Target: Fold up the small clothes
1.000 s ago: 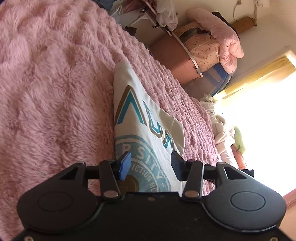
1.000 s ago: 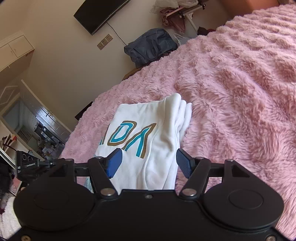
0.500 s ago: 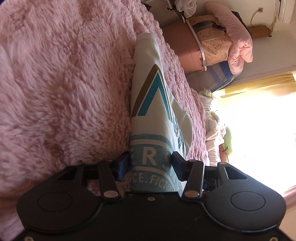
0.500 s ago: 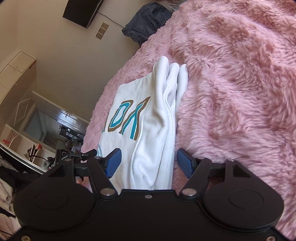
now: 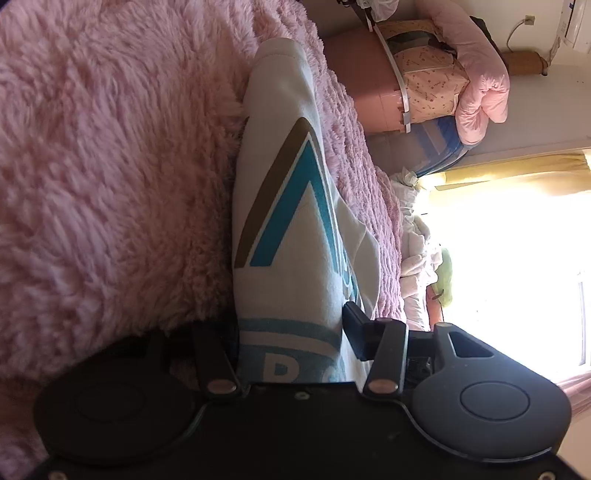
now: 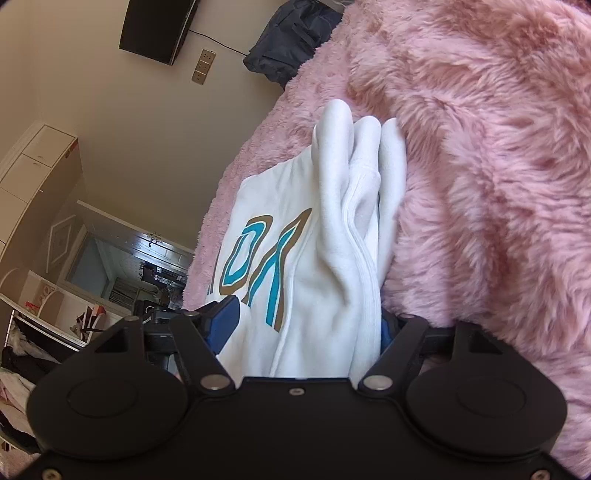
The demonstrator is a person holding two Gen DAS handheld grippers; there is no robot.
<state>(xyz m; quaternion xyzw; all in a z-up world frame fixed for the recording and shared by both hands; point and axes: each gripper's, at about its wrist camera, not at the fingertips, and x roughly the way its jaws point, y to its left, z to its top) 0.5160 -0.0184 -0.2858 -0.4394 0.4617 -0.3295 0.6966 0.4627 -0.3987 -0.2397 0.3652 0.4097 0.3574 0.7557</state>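
1. bedding: pink fluffy blanket (image 5: 110,184) covers the bed, folded white shirt (image 5: 295,258) lies on it w/ teal-brown print up. nothing blocks the shirt.
2. left gripper (image 5: 291,325): jaws apart, just been closing a bit, shirt's edge between them. cloth fills the gap. near finger sunk in the fluff by the fold, so can't tell if it presses.
3. right gripper (image 6: 306,321): jaws apart, also just closing a bit, bunched white layers between them, reaching both pads.
4. left view only: pink duvet bundle (image 5: 480,85), bright window (image 5: 517,258).
5. right view only: wall tv (image 6: 159,26), dark bag (image 6: 288,33), the shirt's stacked folds.
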